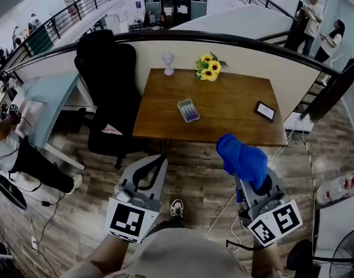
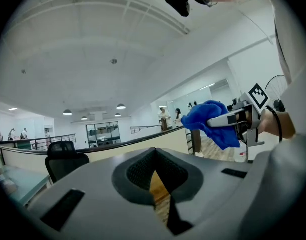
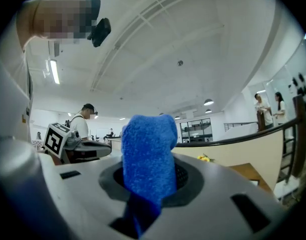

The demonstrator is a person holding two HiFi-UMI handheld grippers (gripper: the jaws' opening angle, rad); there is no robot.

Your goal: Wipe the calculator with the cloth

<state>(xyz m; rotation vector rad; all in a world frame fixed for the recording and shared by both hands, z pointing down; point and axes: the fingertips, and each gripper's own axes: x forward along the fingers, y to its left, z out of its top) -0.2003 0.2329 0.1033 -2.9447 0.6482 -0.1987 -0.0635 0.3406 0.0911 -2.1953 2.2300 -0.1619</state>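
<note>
Right hand-held gripper [image 3: 149, 186] clamps the blue cloth [image 3: 147, 151]; calculator [image 1: 188, 110] lies on table [image 1: 235, 117].

No legible txt/nos.; calculator [image 1: 188, 110] keys too small to read.

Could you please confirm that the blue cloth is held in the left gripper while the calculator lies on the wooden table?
Not quite. The cloth is clamped in the right gripper, not the left. The right gripper view shows it standing up between that gripper's jaws, and the left gripper holds nothing. The calculator does lie on the wooden table.
</note>
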